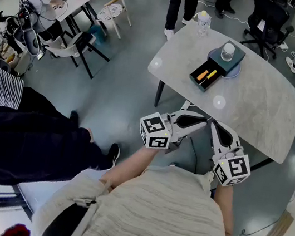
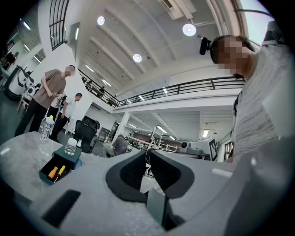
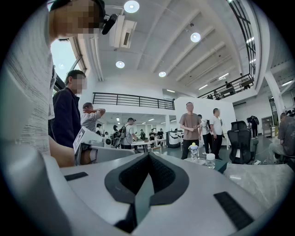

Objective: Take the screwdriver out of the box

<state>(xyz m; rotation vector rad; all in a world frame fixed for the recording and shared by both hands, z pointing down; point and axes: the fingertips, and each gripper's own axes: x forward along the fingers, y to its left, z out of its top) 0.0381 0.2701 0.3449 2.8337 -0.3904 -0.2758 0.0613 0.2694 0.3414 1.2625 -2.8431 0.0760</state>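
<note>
While left gripper [image 1: 199,120] and right gripper [image 1: 214,126] hang low centre of frame, short of counter [image 1: 261,112], reach not yet begun. Fingers of both pressed together, nothing between. Screwdriver [image 1: 202,74] lies in open box [image 1: 215,82], upper centre. Next, likely: extend one arm, spread fingers over handle.

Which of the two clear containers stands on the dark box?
The short jar with the white lid, on the box; the taller yellow-capped bottle stands on the bare table instead.
</note>
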